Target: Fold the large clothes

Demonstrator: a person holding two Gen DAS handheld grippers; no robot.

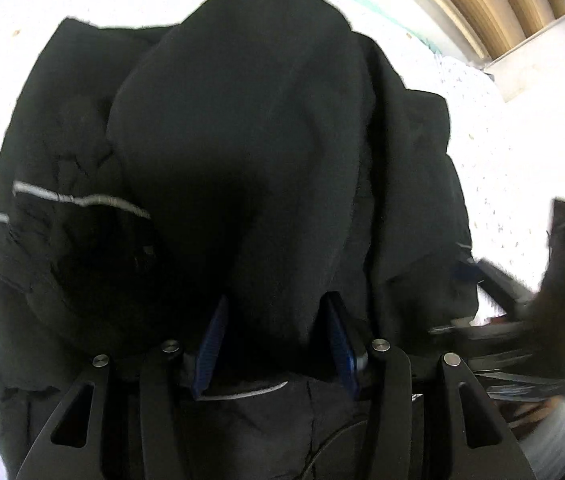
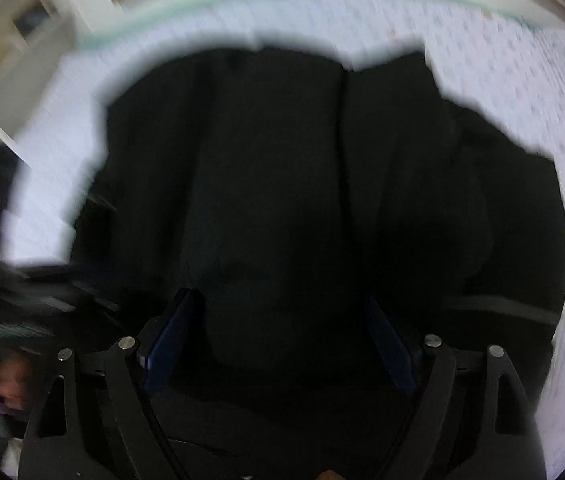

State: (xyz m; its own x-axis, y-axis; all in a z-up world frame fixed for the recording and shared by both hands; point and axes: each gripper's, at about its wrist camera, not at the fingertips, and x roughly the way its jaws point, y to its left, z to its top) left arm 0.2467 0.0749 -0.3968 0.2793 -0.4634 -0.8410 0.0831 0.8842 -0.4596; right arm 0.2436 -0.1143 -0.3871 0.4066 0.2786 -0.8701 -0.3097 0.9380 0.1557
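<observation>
Through my left wrist camera, my left gripper points steeply down at a black jacket heaped on a white speckled surface. A soft, matte fold of the jacket rises between my blue ribbed pads, which sit about half apart against its sides, so I take it as gripped. To the left the fabric is quilted and puffy, crossed by a thin grey reflective stripe. At the right edge my right gripper shows only as a dark blur.

Through my right wrist camera (badly smeared), my right gripper spreads wide over the same dark jacket, a straight seam running down its smooth cloth. Fabric bulges between the blue pads, but I cannot tell whether they press on it. The pale dotted surface rings the garment.
</observation>
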